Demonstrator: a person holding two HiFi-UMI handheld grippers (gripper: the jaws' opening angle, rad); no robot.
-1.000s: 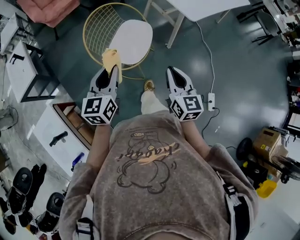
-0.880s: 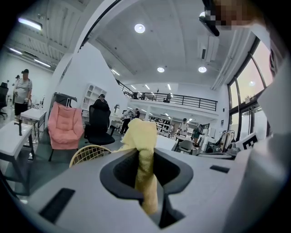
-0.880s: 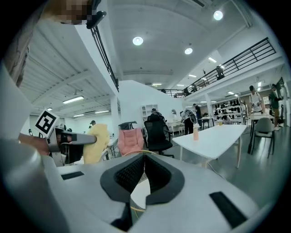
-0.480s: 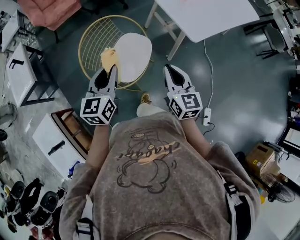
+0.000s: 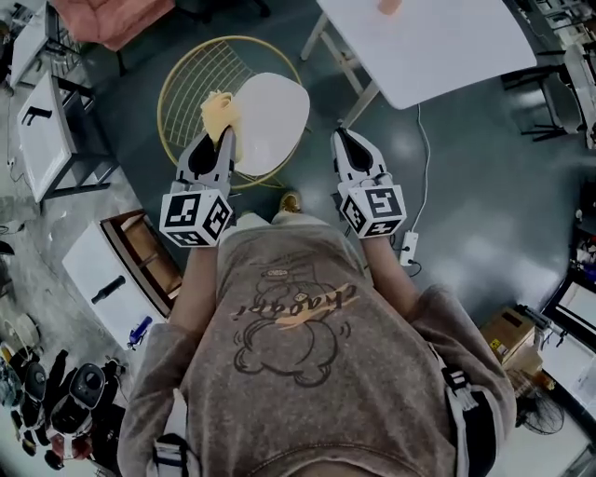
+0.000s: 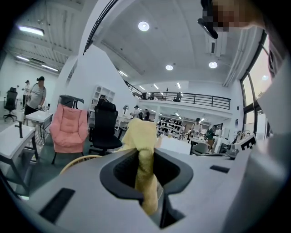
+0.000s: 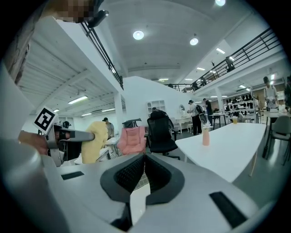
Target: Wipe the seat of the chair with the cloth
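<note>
A gold wire chair (image 5: 191,79) with a round white seat (image 5: 270,112) stands on the floor ahead of the person. My left gripper (image 5: 223,132) is shut on a yellow cloth (image 5: 220,114), held above the seat's left edge. The cloth (image 6: 144,154) runs up between the jaws and bunches above them in the left gripper view. My right gripper (image 5: 341,136) hangs to the right of the chair, its jaws shut with nothing between them. The right gripper view shows the left gripper with the cloth (image 7: 94,141) at its left.
A white table (image 5: 438,42) stands to the right of the chair, with a cup (image 5: 389,6) on it. A power strip (image 5: 408,247) and cable lie on the floor at right. White cabinets (image 5: 42,130) and an open drawer (image 5: 140,247) line the left. A pink armchair (image 5: 107,17) sits behind.
The person has stepped closer; the chair and table have shifted slightly right and nearer in the head view. Both grippers keep their pose, the cloth still held.
</note>
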